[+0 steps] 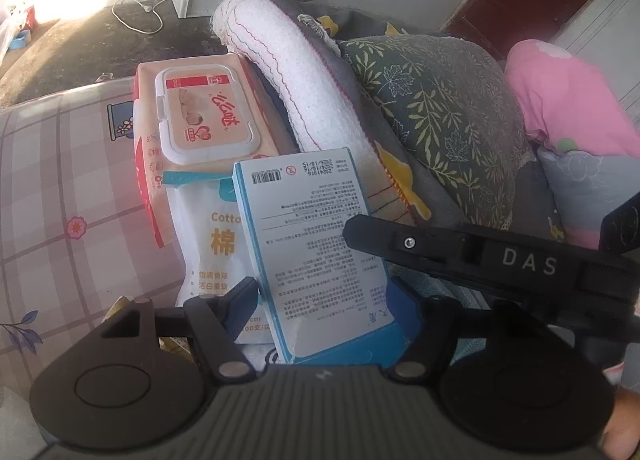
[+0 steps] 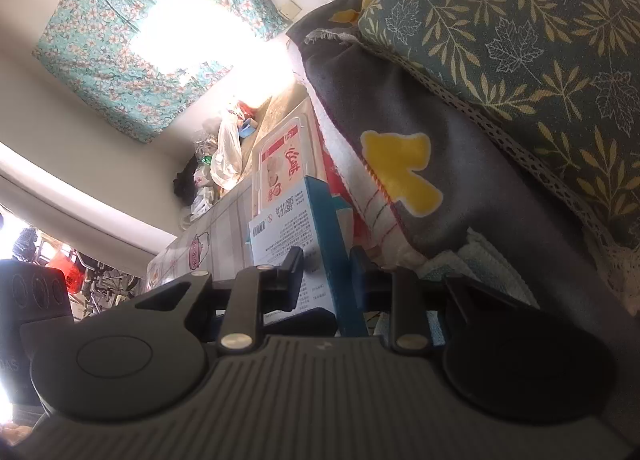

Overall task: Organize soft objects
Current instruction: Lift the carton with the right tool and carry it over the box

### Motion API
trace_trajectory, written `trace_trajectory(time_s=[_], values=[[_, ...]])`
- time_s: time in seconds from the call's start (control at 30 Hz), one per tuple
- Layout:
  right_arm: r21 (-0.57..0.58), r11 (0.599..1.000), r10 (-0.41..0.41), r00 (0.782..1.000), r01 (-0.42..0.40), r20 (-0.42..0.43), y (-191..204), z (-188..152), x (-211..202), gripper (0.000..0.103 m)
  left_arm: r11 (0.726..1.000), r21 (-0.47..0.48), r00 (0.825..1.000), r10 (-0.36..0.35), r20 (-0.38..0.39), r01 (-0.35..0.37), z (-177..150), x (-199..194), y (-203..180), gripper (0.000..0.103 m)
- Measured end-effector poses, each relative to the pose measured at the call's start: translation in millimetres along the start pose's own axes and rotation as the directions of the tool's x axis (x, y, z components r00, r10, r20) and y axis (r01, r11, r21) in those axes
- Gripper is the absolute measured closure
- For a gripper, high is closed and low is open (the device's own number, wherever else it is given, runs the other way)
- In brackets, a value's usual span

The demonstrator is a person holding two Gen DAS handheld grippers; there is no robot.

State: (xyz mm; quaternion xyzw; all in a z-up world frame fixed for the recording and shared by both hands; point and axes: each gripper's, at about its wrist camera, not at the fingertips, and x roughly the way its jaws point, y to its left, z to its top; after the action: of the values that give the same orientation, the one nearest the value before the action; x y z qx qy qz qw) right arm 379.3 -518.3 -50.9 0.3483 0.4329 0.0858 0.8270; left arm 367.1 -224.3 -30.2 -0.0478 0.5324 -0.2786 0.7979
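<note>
Blue-edged box (image 1: 308, 248): light, stiff card, smooth faces; best held across its thin sides. Right gripper (image 2: 326, 272) is clamped on it; left gripper (image 1: 328, 300) straddles it, pad contact unclear.

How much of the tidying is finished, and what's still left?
Looks done: the wet wipes pack and cotton pads bag lie side by side on the checked sheet. In hand: the blue box stands on edge between both grippers, the right gripper clamping it. Left: laying it down.
</note>
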Motion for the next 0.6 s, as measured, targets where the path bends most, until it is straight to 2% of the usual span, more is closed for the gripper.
trace_trajectory(time_s=[0.33, 0.6], values=[[-0.052, 0.997, 0.052, 0.998, -0.05, 0.04, 58.5, -20.1, -40.3, 0.079, 1.0, 0.017, 0.996, 0.024, 0.087, -0.026, -21.1, -82.8, -7.7, 0.032], [-0.127, 0.982, 0.147, 0.989, -0.143, 0.03, 136.4, -52.8, -61.6, 0.079, 0.996, -0.032, 0.984, 0.086, 0.159, -0.082, -52.8, -171.3, 24.4, 0.032]])
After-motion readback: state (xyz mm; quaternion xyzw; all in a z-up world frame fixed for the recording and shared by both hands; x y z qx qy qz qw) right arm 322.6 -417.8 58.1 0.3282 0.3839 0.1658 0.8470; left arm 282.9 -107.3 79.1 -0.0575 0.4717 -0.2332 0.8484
